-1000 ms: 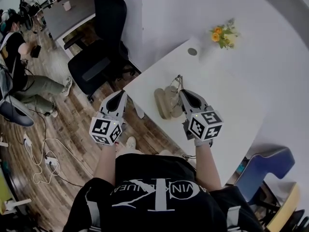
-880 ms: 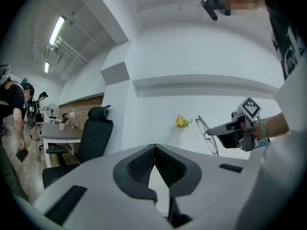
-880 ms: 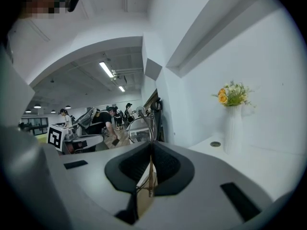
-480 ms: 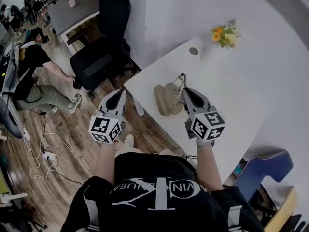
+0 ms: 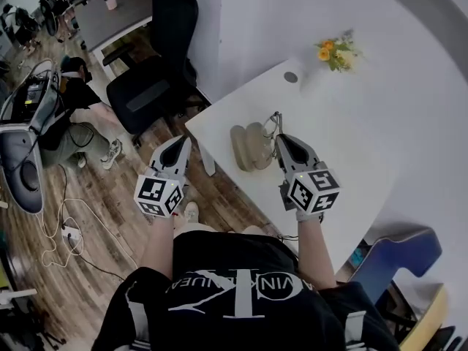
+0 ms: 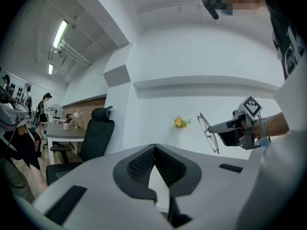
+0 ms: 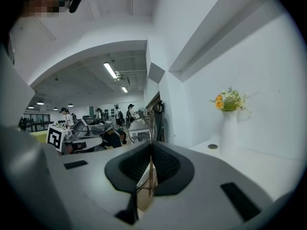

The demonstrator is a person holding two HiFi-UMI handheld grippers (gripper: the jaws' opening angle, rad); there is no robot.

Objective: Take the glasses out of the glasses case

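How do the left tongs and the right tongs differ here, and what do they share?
The right tongs are clamped on the glasses; the left tongs are shut on nothing. The right tongs hang over the white table by the glasses case; the left tongs hang beyond its edge, over wooden floor. Both are closed and point forward.

You stand in an open-plan office. Your white table [image 5: 344, 145] is set against a plain white wall, with a vase of flowers [image 5: 335, 53] near its far corner. Off its left edge, a black office chair [image 5: 150, 93] stands beside a grey desk [image 5: 110, 20]. A blue chair [image 5: 398, 258] sits past the table's near right corner. The floor [image 5: 110, 269] is wood-look plank, with cables [image 5: 66, 225] trailing across it, and a person [image 5: 62, 119] sits to your left. In the right gripper view, long strip lights [image 7: 111, 71] run along the ceiling above more people [image 7: 64, 114] among workstations.
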